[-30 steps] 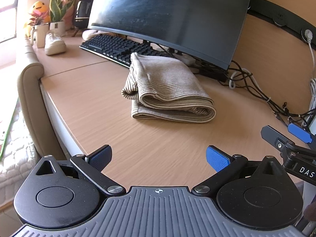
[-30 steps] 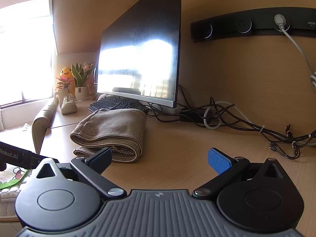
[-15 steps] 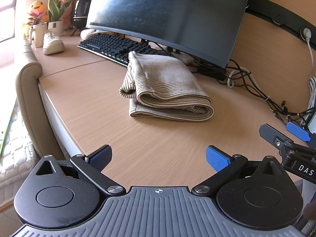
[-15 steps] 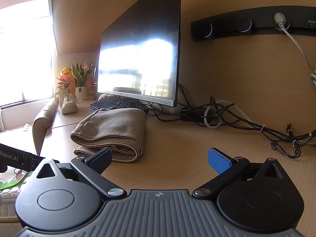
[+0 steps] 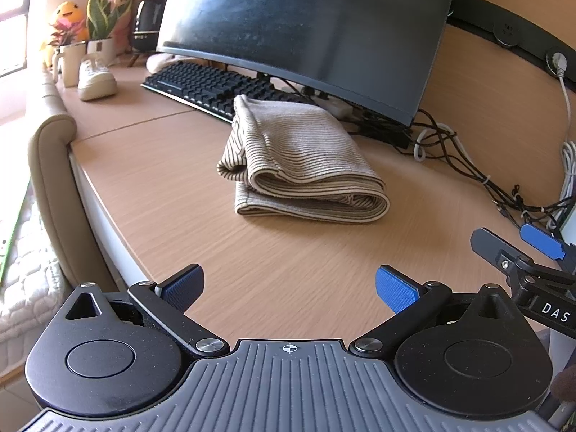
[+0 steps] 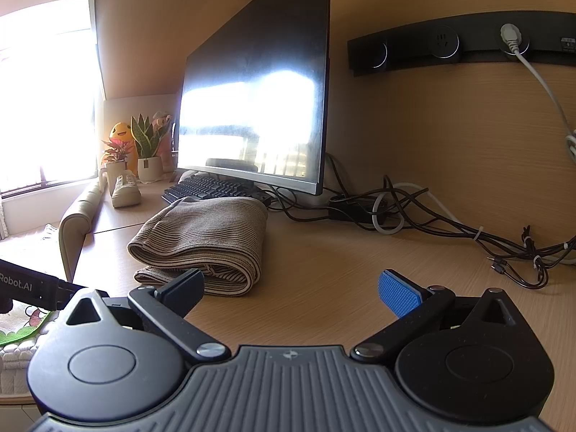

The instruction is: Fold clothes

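A beige striped garment (image 5: pixel 298 162) lies folded in a thick bundle on the wooden desk (image 5: pixel 180 187), just in front of the keyboard. It also shows in the right wrist view (image 6: pixel 205 237). My left gripper (image 5: pixel 288 284) is open and empty, held back from the garment over the desk's near edge. My right gripper (image 6: pixel 291 288) is open and empty, close to the garment's right front corner; its fingers also show at the right in the left wrist view (image 5: pixel 518 252).
A black monitor (image 5: pixel 306 25) and keyboard (image 5: pixel 212 86) stand behind the garment. Tangled cables (image 6: pixel 450 226) run along the back right. A white shoe (image 5: pixel 95 79), potted plants (image 5: pixel 100 32) and a mug sit far left. A padded bed edge (image 5: pixel 54 165) borders the desk's left side.
Both grippers have stayed open. The left wrist view has drifted slightly, so the garment sits a little lower in frame. The right wrist view is almost unchanged.
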Motion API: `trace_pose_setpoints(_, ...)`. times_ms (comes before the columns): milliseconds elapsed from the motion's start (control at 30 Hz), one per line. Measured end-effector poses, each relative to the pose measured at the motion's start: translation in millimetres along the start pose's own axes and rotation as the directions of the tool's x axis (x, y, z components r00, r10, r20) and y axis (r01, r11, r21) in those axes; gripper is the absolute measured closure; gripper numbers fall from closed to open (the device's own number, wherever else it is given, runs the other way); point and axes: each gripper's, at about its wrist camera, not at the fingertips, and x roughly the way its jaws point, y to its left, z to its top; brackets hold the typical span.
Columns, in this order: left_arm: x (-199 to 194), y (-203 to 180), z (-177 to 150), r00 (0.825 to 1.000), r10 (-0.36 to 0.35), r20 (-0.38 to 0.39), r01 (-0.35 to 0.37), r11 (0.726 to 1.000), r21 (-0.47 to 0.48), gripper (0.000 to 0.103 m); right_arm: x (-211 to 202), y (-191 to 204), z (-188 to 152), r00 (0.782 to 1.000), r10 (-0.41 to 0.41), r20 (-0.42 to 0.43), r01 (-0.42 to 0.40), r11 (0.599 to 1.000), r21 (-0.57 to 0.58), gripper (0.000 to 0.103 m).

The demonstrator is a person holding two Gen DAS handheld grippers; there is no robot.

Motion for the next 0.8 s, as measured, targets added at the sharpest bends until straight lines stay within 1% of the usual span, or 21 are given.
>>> trace_pose_setpoints(800, -2.4, 2.9, -0.2, 0.998, 0.056, 0.019, -0.057, 0.998, 0.014, 0.000, 3.1, 0.7, -0.6, 1.000, 0.006, -0.014, -0.006, 1.000, -0.004, 0.000)
